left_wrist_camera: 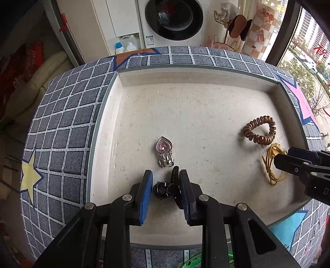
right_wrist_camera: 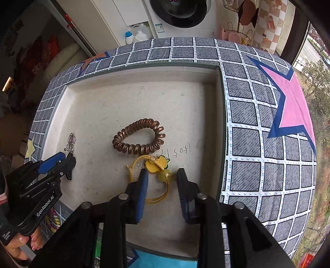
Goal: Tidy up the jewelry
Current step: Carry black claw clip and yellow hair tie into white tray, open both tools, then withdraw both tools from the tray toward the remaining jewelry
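Note:
A shallow beige tray (left_wrist_camera: 196,111) lies on a grid-patterned cloth. My left gripper (left_wrist_camera: 165,173) points down at the tray, shut on a black hair clip (left_wrist_camera: 163,188) just above its floor. Just beyond it lies a silver clip with a pink heart stone (left_wrist_camera: 164,147). In the right wrist view my right gripper (right_wrist_camera: 162,172) stands open over a yellow cord hair tie with yellow charms (right_wrist_camera: 153,165), which rests on the tray (right_wrist_camera: 99,107) between the pads without touching them. A copper spiral hair tie (right_wrist_camera: 140,138) lies just past it. The left gripper (right_wrist_camera: 68,162) appears at the left.
The star-and-grid tablecloth (left_wrist_camera: 66,127) surrounds the tray. Behind the table stand a washing machine (left_wrist_camera: 173,18), detergent bottles (left_wrist_camera: 119,48) and a gold wire rack (left_wrist_camera: 224,31). A window (left_wrist_camera: 305,51) is at the right. A hand (right_wrist_camera: 20,243) holds the left gripper.

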